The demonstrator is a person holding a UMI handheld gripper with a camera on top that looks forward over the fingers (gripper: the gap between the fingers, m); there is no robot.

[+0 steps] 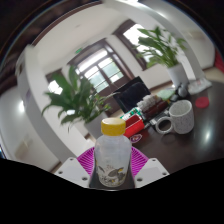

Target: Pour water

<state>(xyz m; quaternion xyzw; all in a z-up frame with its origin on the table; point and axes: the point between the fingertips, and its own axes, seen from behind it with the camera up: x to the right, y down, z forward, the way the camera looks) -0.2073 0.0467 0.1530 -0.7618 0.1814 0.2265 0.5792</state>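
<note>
Bottle (pixel 113 155) clamped in tongs (pixel 112 166); white mug (pixel 180 116) ahead-right, dark tabletop (pixel 185 150) open btwn.

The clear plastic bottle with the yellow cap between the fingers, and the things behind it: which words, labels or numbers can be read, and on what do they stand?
No text can be read.
Clear plastic bottle with a yellow cap: a dark mark on its lower part, too blurred to read.
White ceramic mug: no print visible.

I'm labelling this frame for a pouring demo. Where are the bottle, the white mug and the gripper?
bottle (pixel 112 160): gripper view, on its clear body.
white mug (pixel 182 117): gripper view, on its outer wall.
gripper (pixel 112 168): gripper view, midway between its fingertips.
</note>
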